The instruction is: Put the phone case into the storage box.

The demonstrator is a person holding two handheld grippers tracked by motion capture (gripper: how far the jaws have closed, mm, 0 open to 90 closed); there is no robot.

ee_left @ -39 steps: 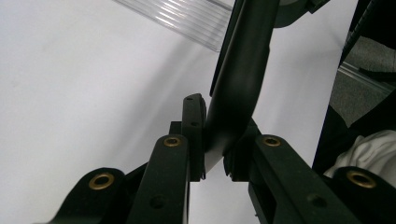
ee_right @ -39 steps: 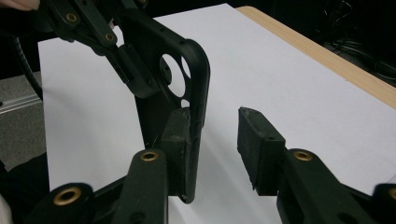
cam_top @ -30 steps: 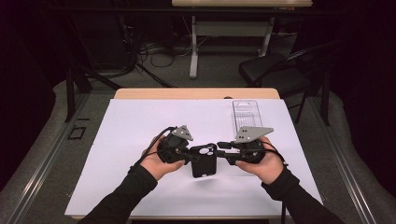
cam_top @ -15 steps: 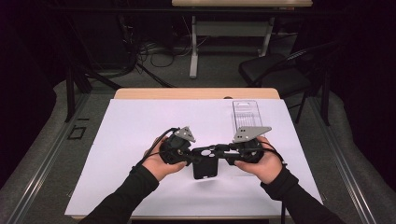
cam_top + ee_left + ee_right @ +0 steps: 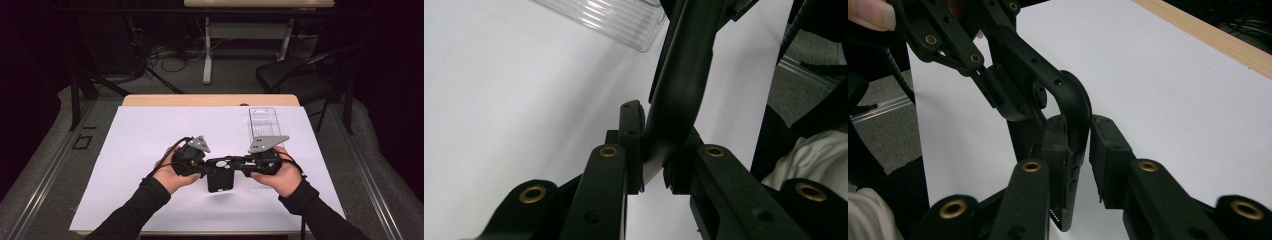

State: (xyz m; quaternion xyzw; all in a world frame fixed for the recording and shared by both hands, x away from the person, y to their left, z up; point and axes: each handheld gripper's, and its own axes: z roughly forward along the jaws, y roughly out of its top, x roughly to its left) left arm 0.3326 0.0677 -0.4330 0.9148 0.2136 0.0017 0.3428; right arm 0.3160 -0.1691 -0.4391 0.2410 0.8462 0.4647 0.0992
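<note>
The left gripper (image 5: 204,167) is clamping one edge of the black phone case (image 5: 220,175). The right gripper (image 5: 246,165), jaws just closing, is pinching the opposite edge between nearly closed jaws.

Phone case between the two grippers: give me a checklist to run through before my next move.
1. Left gripper clamped on the phone case edge: ok.
2. Right gripper has the opposite edge between its jaws, which have just been closing; both pads pressing: cannot tell.
3. Case lifted off the white sheet, shadow beneath it: ok.
4. Clear tray lies apart from the case, beyond the right gripper: ok.
5. Case free of cracks or bending: cannot tell.
</note>
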